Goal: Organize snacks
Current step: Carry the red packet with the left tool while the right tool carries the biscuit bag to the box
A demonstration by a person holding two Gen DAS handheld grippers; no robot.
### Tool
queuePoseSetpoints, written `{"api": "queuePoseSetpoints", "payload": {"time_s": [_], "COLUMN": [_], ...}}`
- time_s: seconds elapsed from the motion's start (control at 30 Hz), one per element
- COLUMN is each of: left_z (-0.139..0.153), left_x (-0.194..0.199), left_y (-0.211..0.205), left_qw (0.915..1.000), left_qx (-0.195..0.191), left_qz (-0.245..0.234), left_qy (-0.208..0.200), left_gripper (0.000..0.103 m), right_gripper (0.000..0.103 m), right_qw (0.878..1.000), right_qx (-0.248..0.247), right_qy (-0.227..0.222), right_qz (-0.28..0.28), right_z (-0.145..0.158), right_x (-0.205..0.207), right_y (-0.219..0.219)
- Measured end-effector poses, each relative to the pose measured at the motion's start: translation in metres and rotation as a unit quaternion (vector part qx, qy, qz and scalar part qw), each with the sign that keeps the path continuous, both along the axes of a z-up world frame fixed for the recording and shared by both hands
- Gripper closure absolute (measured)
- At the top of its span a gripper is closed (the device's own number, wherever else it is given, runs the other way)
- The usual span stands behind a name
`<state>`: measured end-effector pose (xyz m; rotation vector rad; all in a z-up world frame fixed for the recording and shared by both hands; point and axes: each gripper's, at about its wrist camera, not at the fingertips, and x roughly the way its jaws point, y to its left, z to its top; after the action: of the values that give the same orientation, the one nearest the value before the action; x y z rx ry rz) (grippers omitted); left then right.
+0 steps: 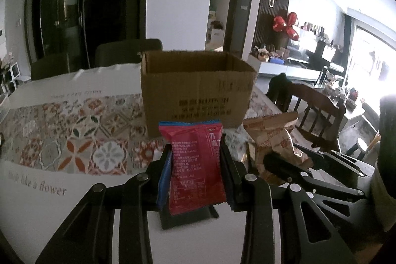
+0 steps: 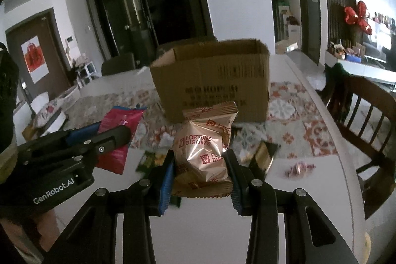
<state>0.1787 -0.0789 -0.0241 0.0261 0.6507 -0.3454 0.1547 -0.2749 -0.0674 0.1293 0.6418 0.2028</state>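
Box (image 1: 198, 88) sits dead ahead of both claws, open top up, on the patterned tablecloth (image 1: 74, 130). That's the relation I care about: straight ahead and higher than the packets, so each load has to clear the near wall before it can drop in.

Left gripper (image 1: 195, 165) is clamped on the red snack packet (image 1: 195, 162), packet standing upright, long axis vertical between the pads. Right gripper (image 2: 200, 170) is clamped on the Fortune Biscuits pack (image 2: 205, 152), puffy, also upright, top seal just in front of the box's near wall as seen from the right wrist.

Both are about equally near; I can't call one closer. From the left wrist, the box's near wall fills centre view, so I'd judge left is better lined up.

Loose snacks remain on the table: green packet (image 2: 151, 160), dark-gold packet (image 2: 264, 155), small wrapped candy (image 2: 299, 168).

Risk, as I judge it: the puffy biscuit pack slipping.
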Motion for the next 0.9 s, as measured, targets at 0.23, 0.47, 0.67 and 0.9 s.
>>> {"api": "queuePoseSetpoints", "payload": {"time_s": [0.23,0.47,0.67,0.9], "left_z": [0.023,0.043,0.056,0.067], "left_x": [0.019,0.042,0.063,0.1], "left_y": [-0.004,-0.007,-0.013,-0.018], "left_qw": [0.999,0.9972,0.9956,0.9958], "left_qx": [0.011,0.017,0.025,0.021], "left_qz": [-0.001,-0.002,-0.005,-0.015], "left_qy": [-0.043,-0.072,-0.09,-0.088], "left_gripper": [0.067,0.067,0.067,0.067], "right_gripper": [0.063,0.063,0.063,0.063], "right_qw": [0.999,0.998,0.997,0.996], "right_qx": [0.004,0.007,0.005,0.003], "right_qy": [-0.031,-0.06,-0.08,-0.09], "right_qz": [-0.01,-0.018,-0.019,-0.023], "right_z": [0.021,0.043,0.059,0.073], "right_x": [0.02,0.044,0.068,0.098], "right_y": [-0.003,-0.01,-0.015,-0.019]}}
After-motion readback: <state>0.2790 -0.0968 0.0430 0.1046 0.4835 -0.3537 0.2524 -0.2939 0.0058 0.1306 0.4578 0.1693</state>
